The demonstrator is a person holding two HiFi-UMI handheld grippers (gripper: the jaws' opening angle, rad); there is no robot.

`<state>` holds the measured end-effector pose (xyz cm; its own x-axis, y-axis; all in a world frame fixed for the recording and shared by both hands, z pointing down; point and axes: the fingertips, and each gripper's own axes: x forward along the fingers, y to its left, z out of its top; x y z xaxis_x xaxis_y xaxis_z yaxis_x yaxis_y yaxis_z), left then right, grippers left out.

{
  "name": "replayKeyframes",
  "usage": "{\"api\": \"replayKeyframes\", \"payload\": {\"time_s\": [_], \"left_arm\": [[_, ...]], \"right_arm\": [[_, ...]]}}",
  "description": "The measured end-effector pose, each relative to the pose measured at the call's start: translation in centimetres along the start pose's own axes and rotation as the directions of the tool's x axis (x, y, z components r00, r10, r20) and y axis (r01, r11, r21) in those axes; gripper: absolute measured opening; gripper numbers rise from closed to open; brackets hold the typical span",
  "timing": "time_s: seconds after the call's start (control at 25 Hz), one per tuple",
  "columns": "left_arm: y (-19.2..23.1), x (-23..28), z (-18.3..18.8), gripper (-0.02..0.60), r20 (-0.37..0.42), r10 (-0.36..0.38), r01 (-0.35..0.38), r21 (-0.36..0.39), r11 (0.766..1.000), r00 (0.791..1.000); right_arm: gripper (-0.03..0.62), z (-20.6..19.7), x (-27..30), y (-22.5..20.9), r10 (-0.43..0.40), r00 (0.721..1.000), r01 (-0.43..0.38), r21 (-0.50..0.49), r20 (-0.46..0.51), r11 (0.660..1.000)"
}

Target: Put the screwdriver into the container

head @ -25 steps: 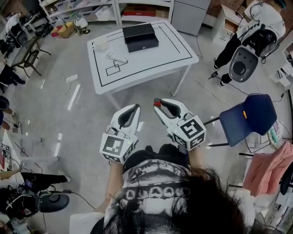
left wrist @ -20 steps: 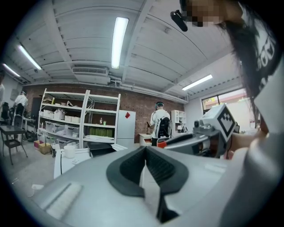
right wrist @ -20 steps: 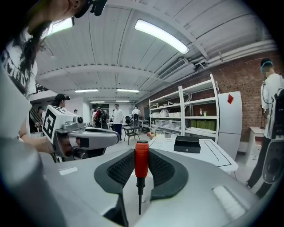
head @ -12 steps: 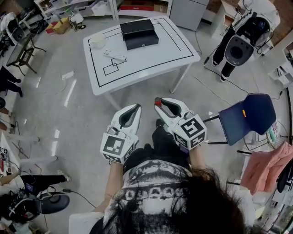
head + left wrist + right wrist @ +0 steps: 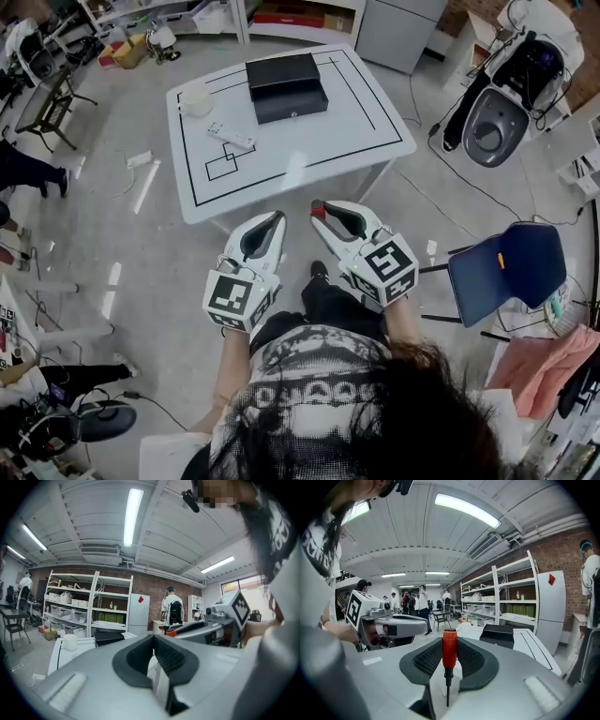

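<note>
Two grippers, one of them loaded. The white table (image 5: 309,141), marked with black lines, lies ahead of both sets of fingertips. The black container (image 5: 287,82) sits on it, well beyond them. Print: square black-and-white markers on the left cube (image 5: 232,298) and right cube (image 5: 391,262). Left gripper (image 5: 277,217): its own view shows the pads meeting at the tips, nothing between. Right gripper (image 5: 323,212): pads clamp the screwdriver (image 5: 449,651), red handle at the tips, shaft running back between the jaws. The head view shows only the red end; the shaft appears in the right gripper view alone.
</note>
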<state>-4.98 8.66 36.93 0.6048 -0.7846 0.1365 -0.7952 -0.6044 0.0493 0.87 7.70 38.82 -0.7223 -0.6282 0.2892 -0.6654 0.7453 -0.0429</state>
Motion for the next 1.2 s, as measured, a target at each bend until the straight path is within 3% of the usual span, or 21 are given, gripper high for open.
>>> {"api": "replayKeyframes", "payload": {"time_s": [0.48, 0.64, 0.88, 1.2], "left_arm": [[4.1, 9.8, 0.9, 0.0, -0.043, 0.079, -0.08, -0.009, 0.997, 0.996], [5.0, 11.7, 1.1, 0.0, -0.058, 0.107, -0.108, -0.01, 0.994, 0.993], [6.1, 14.5, 2.3, 0.0, -0.015, 0.153, -0.153, 0.005, 0.988, 0.988], [5.8, 16.2, 1.9, 0.0, -0.045, 0.19, -0.19, 0.007, 0.982, 0.981]], "right_arm": [[0.101, 1.5, 5.4, -10.6, 0.07, 0.998, -0.07, 0.012, 0.0, 0.997], [0.101, 1.8, 6.7, -12.5, 0.103, 0.995, -0.103, 0.007, 0.004, 0.995], [0.101, 2.3, 8.0, -15.0, 0.145, 0.989, -0.145, -0.005, 0.008, 0.989], [0.101, 1.9, 8.8, -17.0, 0.19, 0.982, -0.19, 0.01, 0.012, 0.982]]}}
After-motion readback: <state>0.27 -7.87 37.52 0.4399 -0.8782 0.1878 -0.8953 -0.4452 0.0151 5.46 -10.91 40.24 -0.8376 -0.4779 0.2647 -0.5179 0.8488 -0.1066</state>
